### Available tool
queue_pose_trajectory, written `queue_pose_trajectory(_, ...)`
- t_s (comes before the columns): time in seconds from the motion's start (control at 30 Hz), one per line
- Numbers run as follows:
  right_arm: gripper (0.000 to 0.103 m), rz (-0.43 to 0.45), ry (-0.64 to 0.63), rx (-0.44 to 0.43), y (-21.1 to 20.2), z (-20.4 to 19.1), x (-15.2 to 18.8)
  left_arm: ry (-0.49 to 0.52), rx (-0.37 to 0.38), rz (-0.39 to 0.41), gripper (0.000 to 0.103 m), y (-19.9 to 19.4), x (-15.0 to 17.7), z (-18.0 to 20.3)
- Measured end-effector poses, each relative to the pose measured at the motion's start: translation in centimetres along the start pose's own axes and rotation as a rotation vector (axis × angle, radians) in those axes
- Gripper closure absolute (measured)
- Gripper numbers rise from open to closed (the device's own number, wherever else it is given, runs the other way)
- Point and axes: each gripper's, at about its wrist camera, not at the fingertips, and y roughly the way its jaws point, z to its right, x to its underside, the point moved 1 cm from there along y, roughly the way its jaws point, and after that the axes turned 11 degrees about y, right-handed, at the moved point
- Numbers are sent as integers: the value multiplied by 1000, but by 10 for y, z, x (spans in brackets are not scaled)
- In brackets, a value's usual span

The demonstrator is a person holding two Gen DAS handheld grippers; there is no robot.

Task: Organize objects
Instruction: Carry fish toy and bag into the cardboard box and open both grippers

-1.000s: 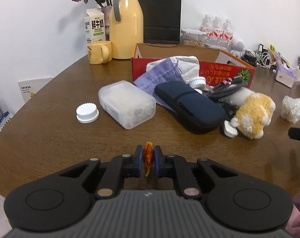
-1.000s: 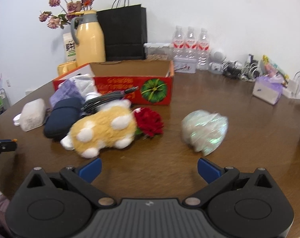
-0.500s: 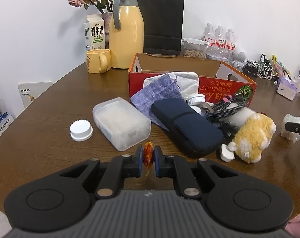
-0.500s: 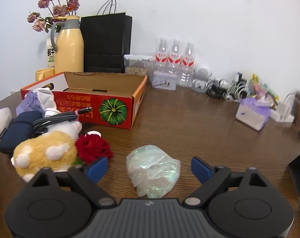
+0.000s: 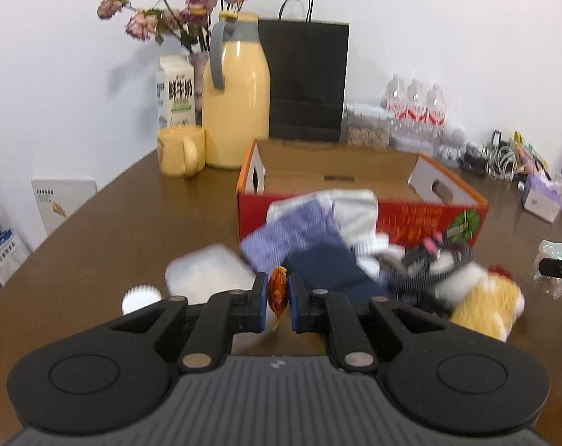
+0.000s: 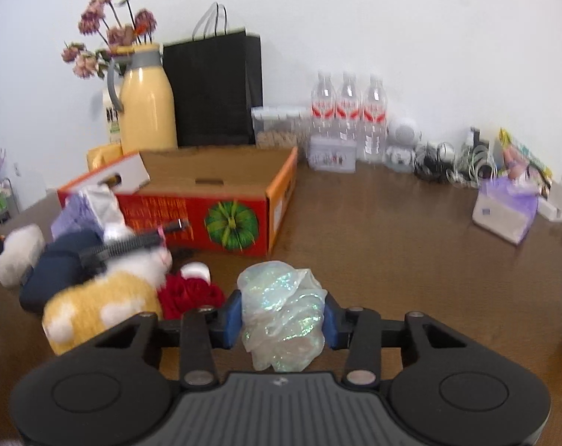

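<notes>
The left gripper (image 5: 279,299) is clenched on a small amber-orange object (image 5: 278,290), too small to identify, pinched between its blue pads above the brown counter (image 5: 113,230). Ahead of it lie a white ridged cap (image 5: 141,297), a frosted plastic box (image 5: 210,273), a navy zip case (image 5: 329,271), a blue-and-white cloth pouch (image 5: 299,230) and a yellow-and-white plush toy (image 5: 485,304), all blurred, heaped in front of an open red cardboard box (image 5: 429,219) printed with a green pumpkin. The right gripper (image 6: 282,319) is closing its jaws around a crumpled iridescent plastic bag (image 6: 284,308); both blue pads (image 6: 231,319) touch the bag's sides. Just left of the bag sits a red fabric rose (image 6: 189,297), beside the plush toy. At the back stand a yellow thermos jug (image 5: 236,104), a yellow mug (image 5: 178,150), a milk carton (image 5: 175,93), a black paper bag (image 5: 307,81) and three water bottles (image 6: 347,115).
</notes>
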Motion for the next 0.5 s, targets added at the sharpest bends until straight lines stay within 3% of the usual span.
queue_pose_trajectory(0.3,62,129,-41,-90,20,-47,-65,1,23,134,91,29,-67,4)
queue_pose_trajectory(0.5,62,130,-3,-119,67,-84,-104,-2,25,157,91,66,-104,20)
